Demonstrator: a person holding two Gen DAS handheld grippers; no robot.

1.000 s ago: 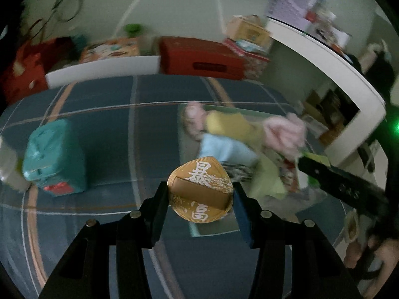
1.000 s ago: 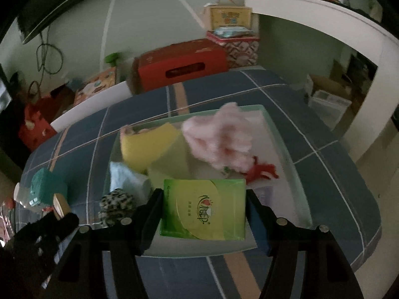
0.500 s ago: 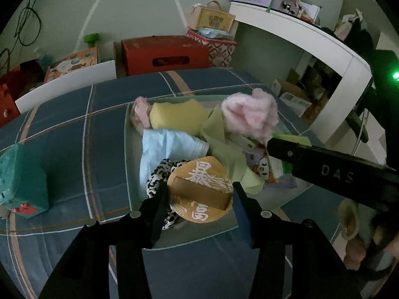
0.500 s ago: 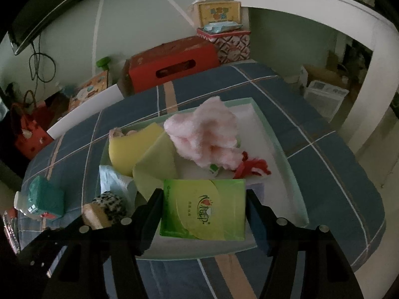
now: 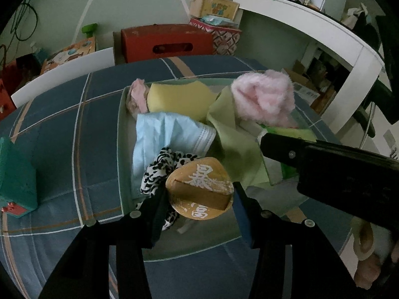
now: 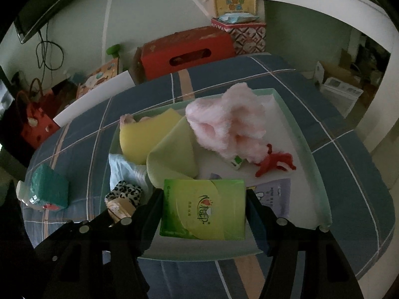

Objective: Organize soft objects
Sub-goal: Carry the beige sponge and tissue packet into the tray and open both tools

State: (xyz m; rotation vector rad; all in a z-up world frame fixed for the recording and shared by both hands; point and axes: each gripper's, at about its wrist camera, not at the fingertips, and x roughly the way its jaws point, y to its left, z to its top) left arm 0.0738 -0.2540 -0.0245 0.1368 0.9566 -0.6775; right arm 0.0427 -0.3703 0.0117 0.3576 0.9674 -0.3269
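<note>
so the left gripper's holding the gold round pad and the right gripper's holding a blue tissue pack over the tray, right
Not quite: the pack in the right gripper is green, not blue; the right wrist view shows the green tissue pack plainly. The left gripper does hold the gold round pad, over the tray.

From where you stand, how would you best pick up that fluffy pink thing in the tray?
Probably from straight above, pinching the high rounded hump of the fluffy pink thing. It lies as a loose heap on the tray, its top clear of the yellow-green cloth on one side and the red piece at its near end, so a hand-held gripper would catch nothing else.
</note>
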